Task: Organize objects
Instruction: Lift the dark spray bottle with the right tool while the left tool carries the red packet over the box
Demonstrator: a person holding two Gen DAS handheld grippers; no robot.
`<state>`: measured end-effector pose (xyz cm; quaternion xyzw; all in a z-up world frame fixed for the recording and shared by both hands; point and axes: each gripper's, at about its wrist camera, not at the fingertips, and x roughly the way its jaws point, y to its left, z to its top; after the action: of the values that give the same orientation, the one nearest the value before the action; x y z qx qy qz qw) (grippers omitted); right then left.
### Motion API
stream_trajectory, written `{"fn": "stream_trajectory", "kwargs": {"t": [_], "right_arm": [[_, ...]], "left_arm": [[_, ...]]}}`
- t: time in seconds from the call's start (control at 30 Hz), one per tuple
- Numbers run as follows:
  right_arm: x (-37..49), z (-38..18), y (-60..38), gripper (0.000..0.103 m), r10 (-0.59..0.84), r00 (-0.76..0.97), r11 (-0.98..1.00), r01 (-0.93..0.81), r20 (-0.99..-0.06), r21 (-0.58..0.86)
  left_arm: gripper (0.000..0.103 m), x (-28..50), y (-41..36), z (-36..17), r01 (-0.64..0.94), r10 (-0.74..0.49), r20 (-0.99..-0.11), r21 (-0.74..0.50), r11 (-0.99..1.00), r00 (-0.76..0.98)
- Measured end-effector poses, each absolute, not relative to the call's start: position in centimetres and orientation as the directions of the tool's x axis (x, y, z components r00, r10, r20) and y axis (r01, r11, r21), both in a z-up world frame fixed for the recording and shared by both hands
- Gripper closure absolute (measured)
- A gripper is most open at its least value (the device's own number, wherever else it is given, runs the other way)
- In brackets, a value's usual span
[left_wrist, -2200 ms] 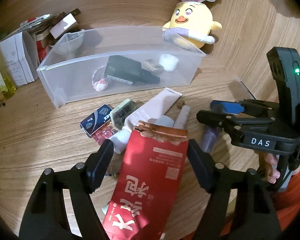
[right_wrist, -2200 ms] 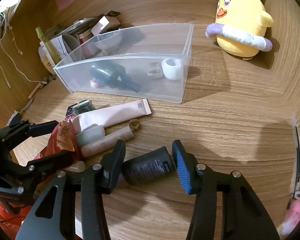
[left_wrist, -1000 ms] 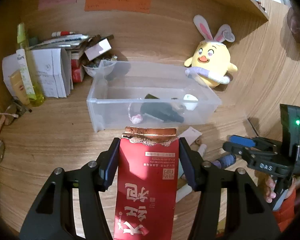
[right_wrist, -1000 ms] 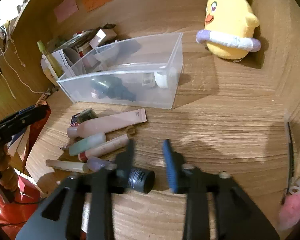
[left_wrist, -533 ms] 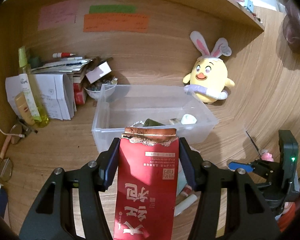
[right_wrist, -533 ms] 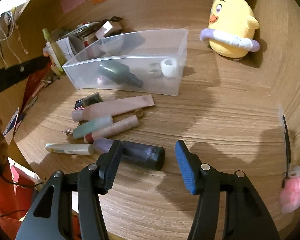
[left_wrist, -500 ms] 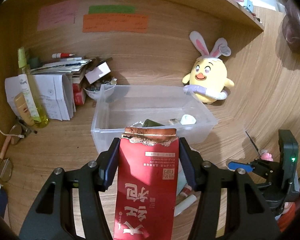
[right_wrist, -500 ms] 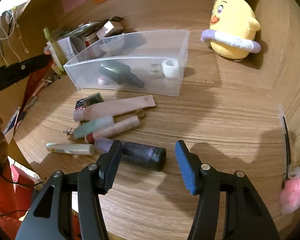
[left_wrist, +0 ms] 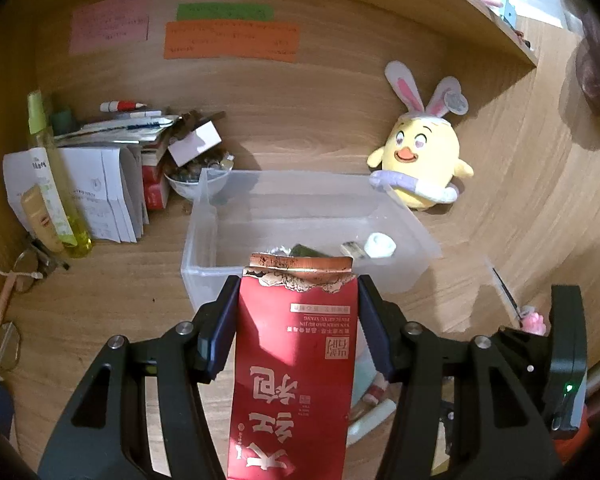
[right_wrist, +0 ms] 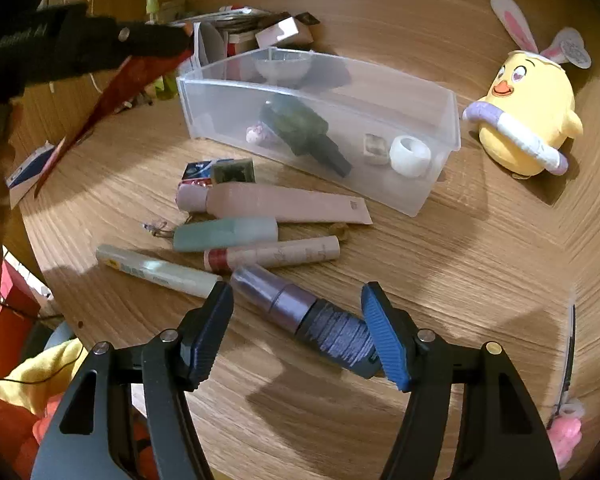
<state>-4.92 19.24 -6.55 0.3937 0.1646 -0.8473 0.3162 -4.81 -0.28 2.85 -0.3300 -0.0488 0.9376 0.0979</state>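
Risk first: our left gripper (left_wrist: 296, 326), clamped on the red pouch (left_wrist: 296, 360) at lower centre before the clear bin (left_wrist: 204, 240), could spill its torn top. Our right gripper (right_wrist: 298, 332) gapes around the purple bottle (right_wrist: 300, 312).

Bottle (right_wrist: 300, 132) in bin (right_wrist: 420, 200), tubes (right_wrist: 276, 204) before bin, plush (right_wrist: 532, 120) right of bin

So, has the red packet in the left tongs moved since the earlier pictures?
Yes. The red packet has been lifted off the pile of tubes on the desk and now hangs in front of the clear bin, gripped by the left tongs.
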Motion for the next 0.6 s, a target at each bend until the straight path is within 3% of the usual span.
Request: {"fn": "stream_trajectory", "kwargs": {"t": [0.13,0.4,0.53,0.6], "right_arm": [[-4.9,-6.3,19.7,0.057,-0.395,-0.490,-0.749,0.662,-0.777,-0.038],[-4.3,-6.6,20.6,0.061,-0.359,-0.473,-0.737,0.672,-0.805,-0.066],[-4.6,-7.0,20.9,0.079,-0.383,-0.441,-0.730,0.683,-0.812,-0.027],[-4.6,-7.2,21.0,0.080,-0.391,-0.439,-0.728,0.685,-0.809,-0.020]], "left_arm": [[0.047,-5.6,-0.4,3.2,-0.148,0.215,-0.604,-0.158,-0.976,-0.767],[0.047,-7.6,0.0,3.7,-0.152,0.225,-0.603,-0.171,-0.973,-0.766],[0.047,-9.1,0.0,4.0,-0.134,0.219,-0.608,-0.182,-0.974,-0.763],[0.047,-9.7,0.0,4.0,-0.123,0.211,-0.612,-0.183,-0.975,-0.762]]}}
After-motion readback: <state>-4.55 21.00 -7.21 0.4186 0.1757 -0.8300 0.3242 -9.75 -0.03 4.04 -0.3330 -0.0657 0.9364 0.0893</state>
